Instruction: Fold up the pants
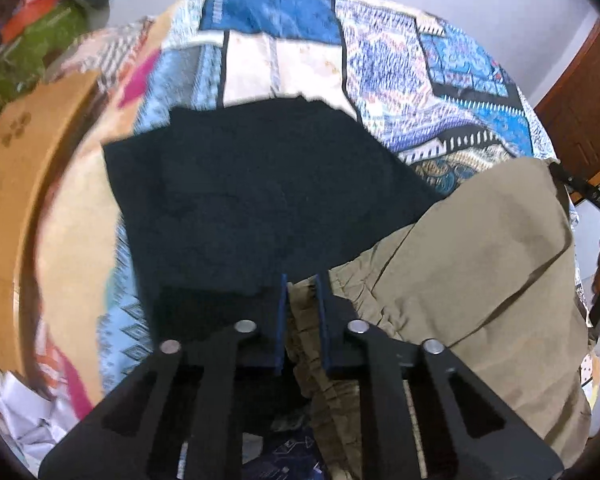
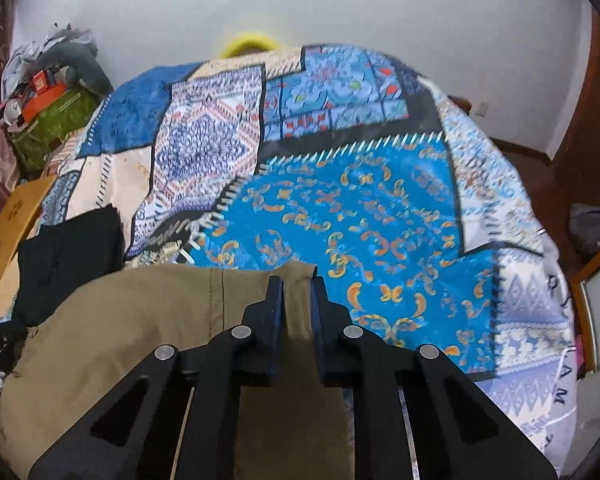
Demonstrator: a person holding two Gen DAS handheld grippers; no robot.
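Note:
Khaki pants (image 1: 472, 264) lie on a patterned blue bedspread (image 1: 400, 76). My left gripper (image 1: 302, 280) is shut on their gathered elastic waistband, which bunches between the blue pads. In the right wrist view the same khaki pants (image 2: 140, 320) spread to the left. My right gripper (image 2: 296, 282) is shut on their far edge, with cloth pinched between the fingers. The other gripper's black body and a hand show at the right edge of the left wrist view.
A folded dark garment (image 1: 252, 192) lies on the bed just beyond the khaki pants, also seen as the dark garment (image 2: 68, 256). A wooden headboard (image 1: 16, 184) curves along the left. Clutter (image 2: 48, 96) is piled in the far left corner. The bedspread (image 2: 360, 220) stretches ahead and right.

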